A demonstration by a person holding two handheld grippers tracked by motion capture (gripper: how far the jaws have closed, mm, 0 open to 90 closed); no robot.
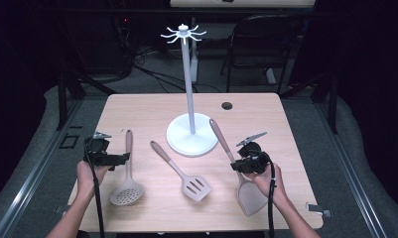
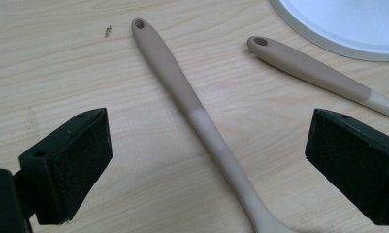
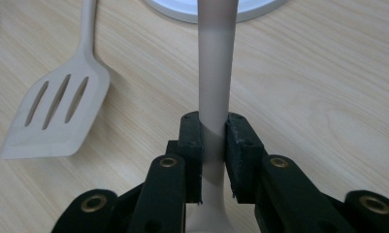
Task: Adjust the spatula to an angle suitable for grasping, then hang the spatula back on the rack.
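A white stand (image 1: 191,134) with a ring of hooks at its top rises from mid-table. Three beige utensils lie around its base. My left gripper (image 1: 120,159) is open beside the round skimmer (image 1: 127,191). In the left gripper view the skimmer's handle (image 2: 182,87) lies on the wood between the wide-apart jaws of that gripper (image 2: 206,145), untouched. My right gripper (image 1: 238,166) is shut on the handle of the solid spatula (image 1: 251,198), which points towards the stand. The right gripper view shows that gripper's (image 3: 214,131) pads pressed on both sides of the spatula's handle (image 3: 216,73).
A slotted spatula (image 1: 196,187) lies between the two grippers, its handle (image 2: 308,68) angled toward the stand's base (image 2: 347,24). A round cable hole (image 1: 227,105) sits in the table's far right part. A black chair (image 1: 266,39) stands behind the table.
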